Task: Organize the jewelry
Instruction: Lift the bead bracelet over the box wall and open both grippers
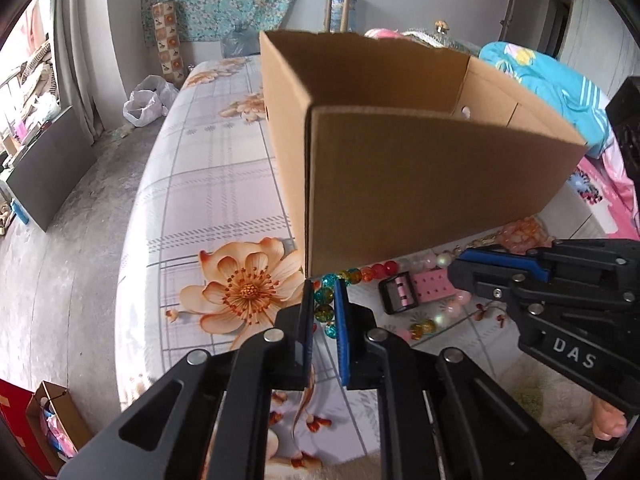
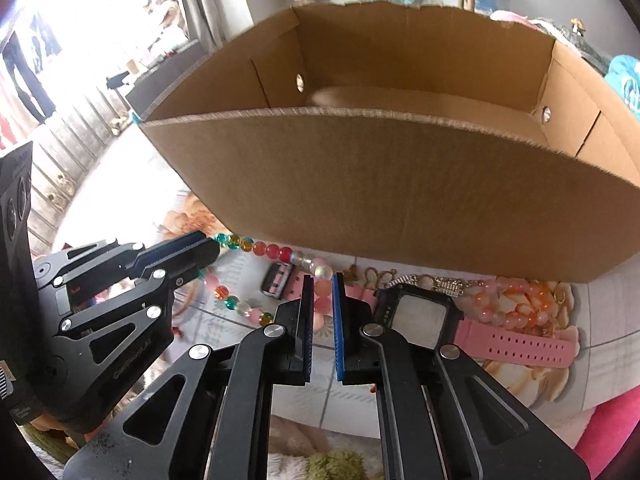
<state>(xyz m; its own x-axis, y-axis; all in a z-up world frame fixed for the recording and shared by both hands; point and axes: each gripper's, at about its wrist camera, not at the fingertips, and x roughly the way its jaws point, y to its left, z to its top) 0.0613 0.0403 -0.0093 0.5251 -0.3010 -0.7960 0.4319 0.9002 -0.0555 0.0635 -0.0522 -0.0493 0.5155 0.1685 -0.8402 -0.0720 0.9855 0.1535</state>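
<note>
We find the box (image 2: 400,200) empty; bead necklace (image 2: 256,248), watch (image 2: 420,316) and bracelet (image 2: 516,308) remain on the bed (image 1: 208,184). Both grippers' jaws narrow around necklace beads.

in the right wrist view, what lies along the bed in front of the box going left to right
left gripper → multicolored bead string → pink watch buckle → right gripper → black watch face → orange-pink bead bracelet
</note>
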